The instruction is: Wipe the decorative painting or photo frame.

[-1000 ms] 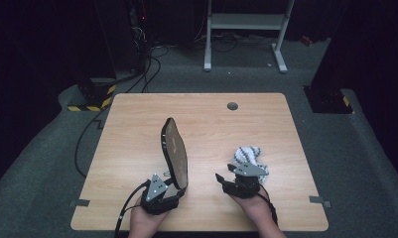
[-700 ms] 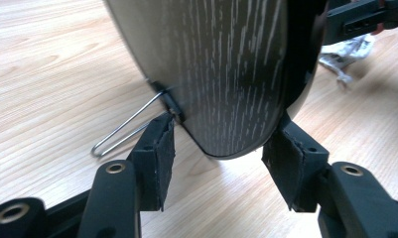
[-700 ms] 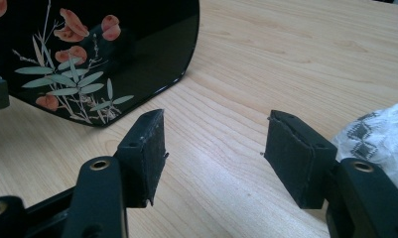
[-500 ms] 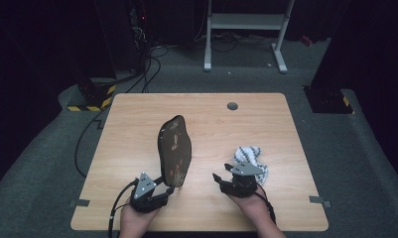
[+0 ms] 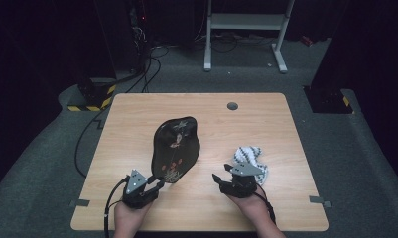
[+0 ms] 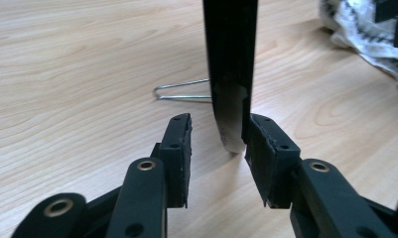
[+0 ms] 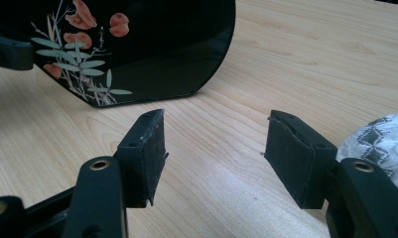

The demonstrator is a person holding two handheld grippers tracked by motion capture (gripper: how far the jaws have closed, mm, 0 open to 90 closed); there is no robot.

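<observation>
Both grippers checked: left gripper [image 6: 214, 144] jaws have just been closing around the black tray [image 5: 176, 148], now tilted flatter, seemingly unclamped; right gripper [image 7: 214, 148] gapes empty.

Place: you work in a lab-like recording room.
Evidence: your lone wooden bench [image 5: 137, 114] on grey carpet [image 5: 47, 163], dark walls, floor cables [image 5: 152, 64], hazard-striped block [image 5: 95, 101], white stand frame [image 5: 246, 22].
</observation>
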